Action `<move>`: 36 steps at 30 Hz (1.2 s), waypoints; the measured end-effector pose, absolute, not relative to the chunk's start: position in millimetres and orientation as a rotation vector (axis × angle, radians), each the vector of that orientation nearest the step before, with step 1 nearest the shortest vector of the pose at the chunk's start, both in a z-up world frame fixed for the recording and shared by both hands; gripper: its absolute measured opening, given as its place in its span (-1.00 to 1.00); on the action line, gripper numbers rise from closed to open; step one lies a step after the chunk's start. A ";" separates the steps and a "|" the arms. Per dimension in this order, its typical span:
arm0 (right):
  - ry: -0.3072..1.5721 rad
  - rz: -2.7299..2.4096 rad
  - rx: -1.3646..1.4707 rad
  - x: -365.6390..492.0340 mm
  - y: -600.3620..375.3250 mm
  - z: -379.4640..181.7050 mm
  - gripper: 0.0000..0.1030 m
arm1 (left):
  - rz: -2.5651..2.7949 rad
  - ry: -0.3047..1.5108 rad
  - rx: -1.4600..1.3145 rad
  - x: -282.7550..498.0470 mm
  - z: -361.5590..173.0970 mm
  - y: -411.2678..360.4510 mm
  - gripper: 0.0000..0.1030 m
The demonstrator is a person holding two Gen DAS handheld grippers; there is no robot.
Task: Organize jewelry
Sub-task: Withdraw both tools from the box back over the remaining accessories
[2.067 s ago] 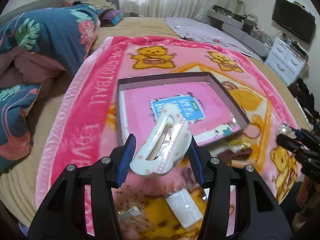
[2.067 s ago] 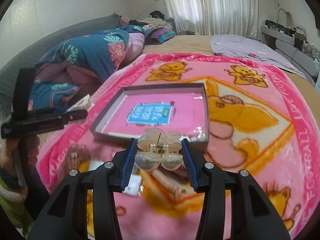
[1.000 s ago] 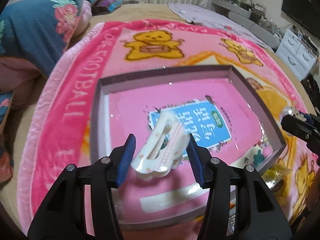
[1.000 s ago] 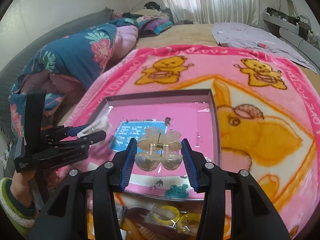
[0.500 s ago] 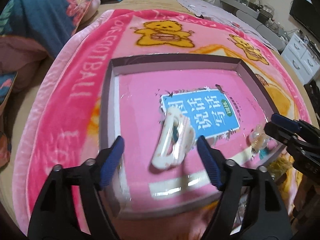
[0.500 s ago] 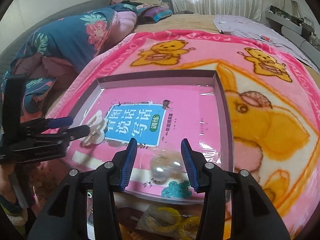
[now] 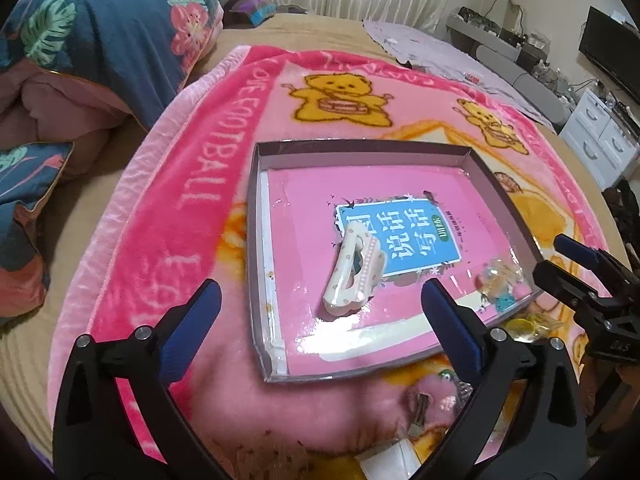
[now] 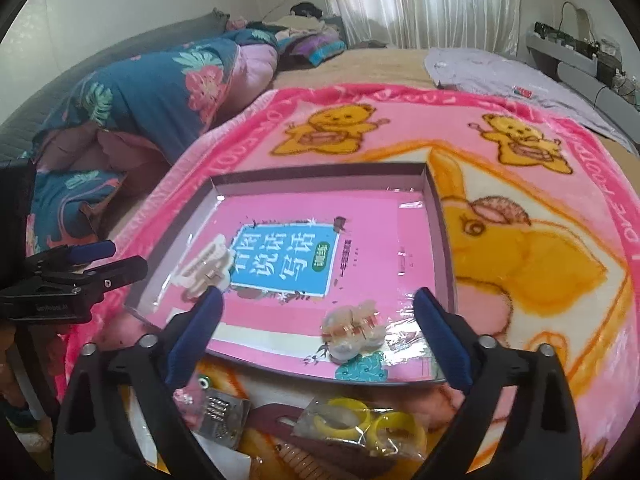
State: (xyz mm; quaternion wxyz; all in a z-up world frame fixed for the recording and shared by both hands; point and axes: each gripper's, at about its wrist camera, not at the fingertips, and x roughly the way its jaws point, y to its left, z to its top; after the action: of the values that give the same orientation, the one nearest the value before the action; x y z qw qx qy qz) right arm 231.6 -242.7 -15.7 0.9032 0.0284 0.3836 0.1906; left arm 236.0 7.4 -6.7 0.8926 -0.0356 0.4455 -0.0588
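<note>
Looking at both wrist cams right now, so here's where I'm at. Both clips are sitting in the tray (image 7: 256, 208) and I'm holding nothing. The left gripper (image 7: 316, 316) has its jaws spread wide, and the white hair clip (image 7: 354, 272) lies just ahead of it, a bit right of its centreline, on the pink book cover. Its long axis runs away from me and leans slightly right, so roughly along the fingers rather than across them. The right gripper (image 8: 316, 328) is spread open too, with the clear butterfly clip (image 8: 354, 330) lying just ahead, between the fingers and a touch right of centre, close to the tray's near wall (image 8: 280, 372).

What matters for my next move, I reckon, is the pile of leftover stuff: the yellow rings in the bag (image 8: 360, 420) and the silver piece (image 8: 220, 420) lie below and behind the right fingertips, outside the tray on the blanket (image 8: 560, 280). The right gripper is clearly nearer to those, so I'd pull it back and down for the next pick.

Compared with two seconds ago: back then each gripper was clamped on its clip out over the blanket. Half a second ago both had already let go over the tray, and since then the left one has backed off toward me, while the right's jaws have opened wider.
</note>
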 end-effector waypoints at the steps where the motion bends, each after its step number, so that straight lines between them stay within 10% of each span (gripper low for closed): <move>1: 0.785 0.393 0.052 228.6 -242.8 -13.2 0.90 | -0.121 0.919 -0.079 233.9 -4.1 7.9 0.82; 36: 0.545 0.412 0.036 93.0 -261.1 81.7 0.92 | -0.138 0.678 -0.133 111.0 78.5 33.5 0.82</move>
State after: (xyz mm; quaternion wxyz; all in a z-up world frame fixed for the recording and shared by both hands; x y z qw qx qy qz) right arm 93.0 -261.1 81.7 0.9420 0.0176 0.2674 0.2019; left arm 111.0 33.5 78.5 0.9385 -0.0654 0.3322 -0.0677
